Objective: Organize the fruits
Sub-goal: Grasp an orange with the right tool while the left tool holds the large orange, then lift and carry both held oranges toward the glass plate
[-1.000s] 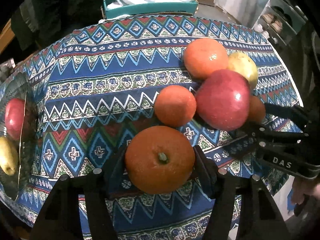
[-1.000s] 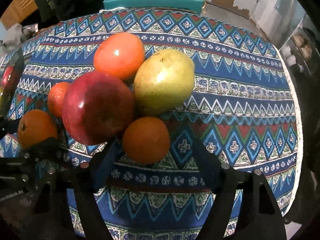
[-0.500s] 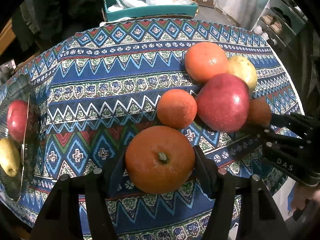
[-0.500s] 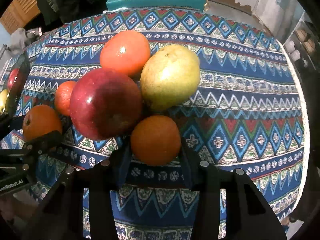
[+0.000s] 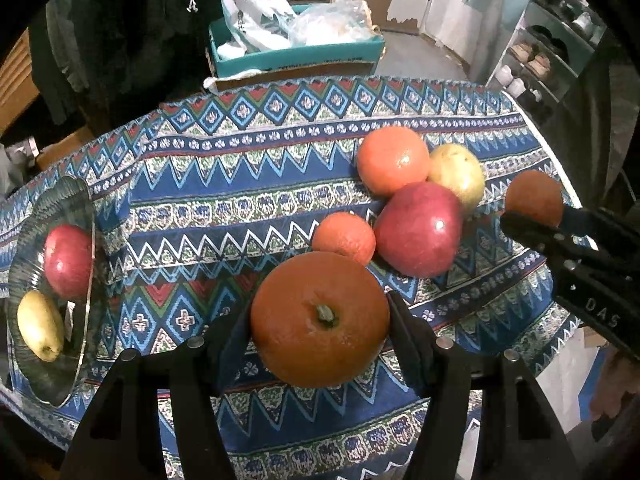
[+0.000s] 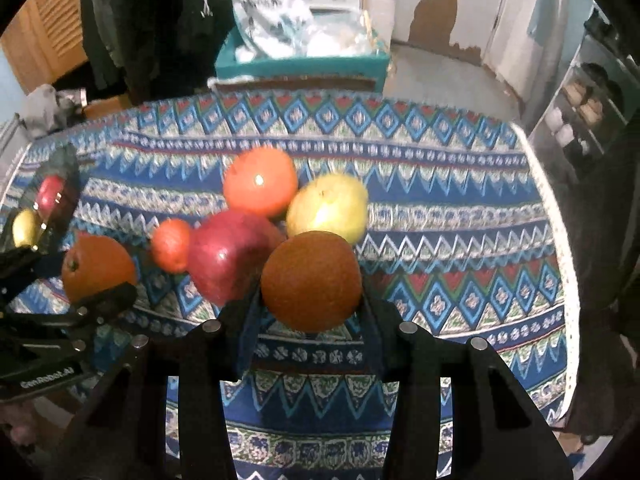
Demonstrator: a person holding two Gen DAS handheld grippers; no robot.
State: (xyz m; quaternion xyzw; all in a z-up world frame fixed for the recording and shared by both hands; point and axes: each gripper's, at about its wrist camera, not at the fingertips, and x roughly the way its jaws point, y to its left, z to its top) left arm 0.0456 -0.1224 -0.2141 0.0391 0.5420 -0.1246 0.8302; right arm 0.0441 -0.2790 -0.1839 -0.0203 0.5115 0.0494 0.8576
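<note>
I am pinching a big orange (image 5: 320, 318) between the pads of my left gripper (image 5: 318, 320), stem end facing the camera, held above the patterned tablecloth (image 5: 240, 184). My right gripper (image 6: 312, 300) is clamping a smaller orange (image 6: 312, 280), raised off the cloth. Behind it, a red apple (image 6: 232, 256), a yellow pear (image 6: 328, 208), an orange-red fruit (image 6: 260, 186) and a small tangerine (image 6: 171, 244) are sitting bunched together, touching. At the cloth's left edge, a glass dish (image 5: 76, 200) is holding another red apple (image 5: 66, 260) and a second yellow pear (image 5: 40, 326). A teal box (image 5: 296, 56) is standing beyond the table.
</note>
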